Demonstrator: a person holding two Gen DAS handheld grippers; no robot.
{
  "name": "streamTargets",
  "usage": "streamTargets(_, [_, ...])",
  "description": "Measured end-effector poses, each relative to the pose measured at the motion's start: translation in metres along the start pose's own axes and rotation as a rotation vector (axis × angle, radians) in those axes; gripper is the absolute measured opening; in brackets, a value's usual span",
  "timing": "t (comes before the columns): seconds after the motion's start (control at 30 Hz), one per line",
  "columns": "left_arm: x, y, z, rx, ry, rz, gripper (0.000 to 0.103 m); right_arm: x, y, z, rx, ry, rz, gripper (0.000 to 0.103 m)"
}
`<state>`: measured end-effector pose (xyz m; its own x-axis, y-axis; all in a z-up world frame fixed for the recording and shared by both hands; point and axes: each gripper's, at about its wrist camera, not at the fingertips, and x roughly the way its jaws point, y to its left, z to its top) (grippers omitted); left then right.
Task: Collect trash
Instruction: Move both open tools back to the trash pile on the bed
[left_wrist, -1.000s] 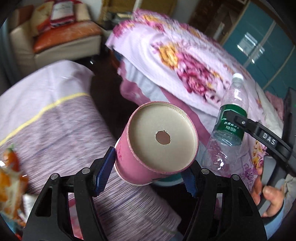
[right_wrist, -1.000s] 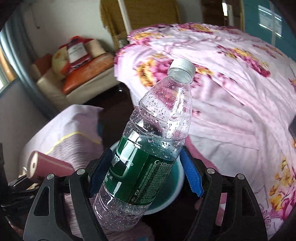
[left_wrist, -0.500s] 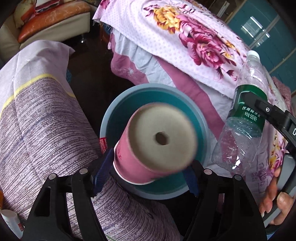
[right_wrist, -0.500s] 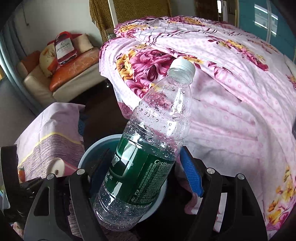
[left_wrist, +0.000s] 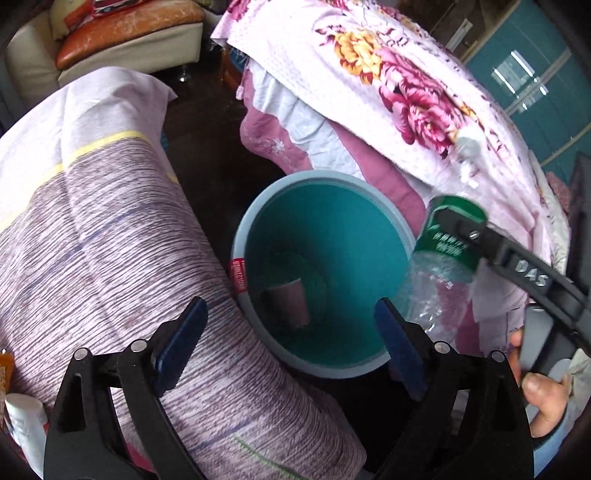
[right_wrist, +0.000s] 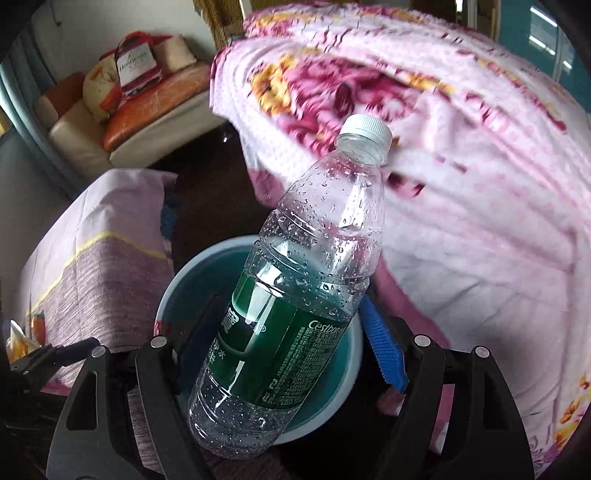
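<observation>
A teal bin with a pale rim (left_wrist: 258, 218) stands on the dark floor, also in the right wrist view (right_wrist: 173, 291). A pink paper cup (left_wrist: 288, 302) lies at its bottom. My left gripper (left_wrist: 290, 332) is open and empty just above the bin's near rim. My right gripper (right_wrist: 291, 339) is shut on a clear plastic bottle with a green label (right_wrist: 295, 295), held tilted, cap up, beside the bin's right rim; the bottle also shows in the left wrist view (left_wrist: 443, 251).
A purple striped cloth-covered surface (left_wrist: 103, 229) lies left of the bin. A pink floral quilt (left_wrist: 388, 81) on a bed rises to the right. A cream sofa with an orange cushion (left_wrist: 122, 29) stands at the back. Packets (left_wrist: 5, 369) lie at lower left.
My left gripper opened and let go of the pink cup, which dropped into the bin. The right gripper moved the bottle closer over the bin's edge.
</observation>
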<state>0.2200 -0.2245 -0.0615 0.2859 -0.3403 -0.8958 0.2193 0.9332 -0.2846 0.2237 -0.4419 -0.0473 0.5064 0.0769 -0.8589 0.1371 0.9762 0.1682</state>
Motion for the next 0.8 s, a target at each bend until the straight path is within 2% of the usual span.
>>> streamTargets(0.3, [-0.037,0.010,-0.020,-0.019,-0.047,-0.005,0.093,-0.016,0.013,-0.008,-0.006,0.023,0.018,0.082])
streamTargets(0.5, [-0.069,0.024,-0.042,-0.039,-0.093,0.000,0.093,-0.038,0.033,-0.019,-0.031,0.021,0.048,0.083])
streamTargets(0.8, [-0.114,0.068,-0.080,-0.122,-0.156,0.016,0.093,-0.067,0.087,-0.039,-0.123,0.034,0.091,0.084])
